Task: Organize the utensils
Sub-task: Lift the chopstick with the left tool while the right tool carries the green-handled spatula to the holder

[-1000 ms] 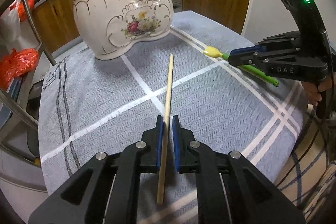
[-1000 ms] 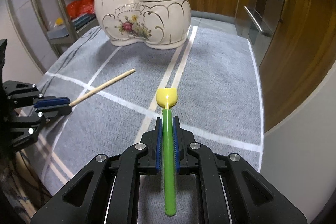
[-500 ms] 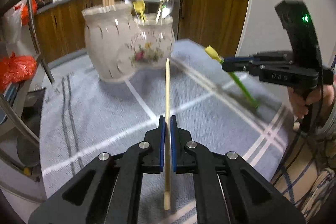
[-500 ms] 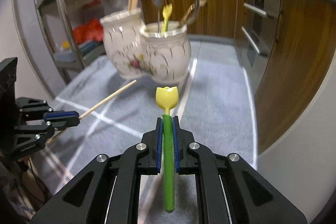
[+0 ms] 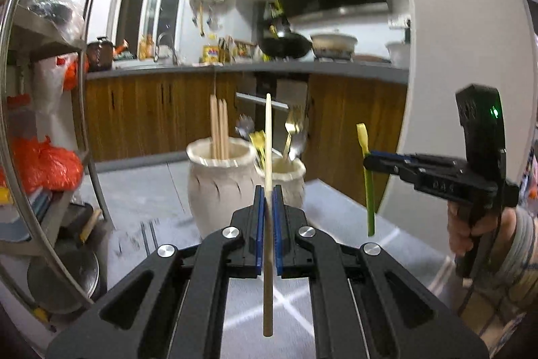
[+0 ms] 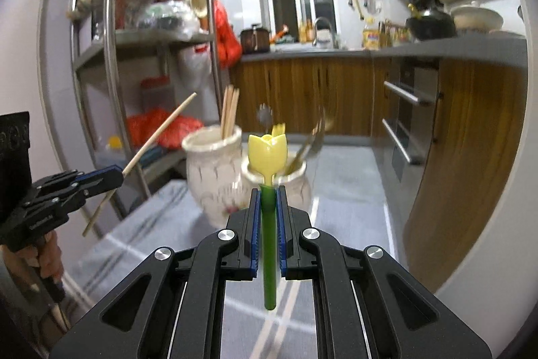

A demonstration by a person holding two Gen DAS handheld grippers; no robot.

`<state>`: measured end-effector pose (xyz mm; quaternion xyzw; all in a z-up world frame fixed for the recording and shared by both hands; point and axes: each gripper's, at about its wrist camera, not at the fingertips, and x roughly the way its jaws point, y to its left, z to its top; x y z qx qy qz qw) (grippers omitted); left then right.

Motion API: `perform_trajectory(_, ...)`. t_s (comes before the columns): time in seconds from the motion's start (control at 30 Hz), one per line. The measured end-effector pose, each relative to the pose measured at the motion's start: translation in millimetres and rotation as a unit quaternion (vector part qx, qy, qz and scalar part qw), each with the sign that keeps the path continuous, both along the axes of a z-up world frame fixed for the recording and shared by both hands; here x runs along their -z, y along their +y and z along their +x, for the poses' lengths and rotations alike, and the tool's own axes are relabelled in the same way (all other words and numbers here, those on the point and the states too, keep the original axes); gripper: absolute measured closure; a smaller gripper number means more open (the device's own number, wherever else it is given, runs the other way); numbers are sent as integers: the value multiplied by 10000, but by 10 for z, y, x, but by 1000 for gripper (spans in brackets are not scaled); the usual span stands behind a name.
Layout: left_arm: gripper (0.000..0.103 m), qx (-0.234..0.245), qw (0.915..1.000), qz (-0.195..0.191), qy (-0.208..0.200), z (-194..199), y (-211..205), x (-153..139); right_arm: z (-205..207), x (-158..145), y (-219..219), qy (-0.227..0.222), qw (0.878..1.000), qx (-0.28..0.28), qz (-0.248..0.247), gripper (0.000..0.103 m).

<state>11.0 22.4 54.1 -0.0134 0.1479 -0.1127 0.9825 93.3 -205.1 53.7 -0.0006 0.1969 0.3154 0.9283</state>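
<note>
My left gripper (image 5: 267, 194) is shut on a wooden chopstick (image 5: 268, 143), which stands nearly upright above the table. My right gripper (image 6: 268, 195) is shut on the green stem of a tulip-shaped fork (image 6: 268, 153) with a yellow head. Ahead of both stands a white two-part ceramic holder (image 5: 218, 184) (image 6: 215, 177). Its left pot holds several chopsticks (image 5: 219, 130), its right pot metal forks (image 5: 292, 137) and a yellow-headed utensil. Each gripper shows in the other's view: the right gripper (image 5: 368, 163) at the right, the left gripper (image 6: 116, 174) at the left.
The table wears a grey cloth (image 6: 346, 190) with white stripes. A metal shelf rack (image 6: 111, 63) with bags and jars stands at the left. Wooden kitchen cabinets (image 6: 302, 90) and an oven run behind. A hand (image 5: 465, 231) grips the right tool.
Both grippers have risen off the cloth with their utensils and tilted up towards level. The chopstick and the tulip fork now hang in the air, and the holder sits lower in both views.
</note>
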Motion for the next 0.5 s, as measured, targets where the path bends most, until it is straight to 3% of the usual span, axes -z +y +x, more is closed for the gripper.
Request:
perform_trajectory(0.23,98,-229,9983,-207,-504,384,127,-300,333,-222,37,-55,9989,80,457,93)
perform_trajectory(0.5,98,-440,9890,-1290,-567,1090,421,-423,656,-365,174,-206,9972,163,694,93)
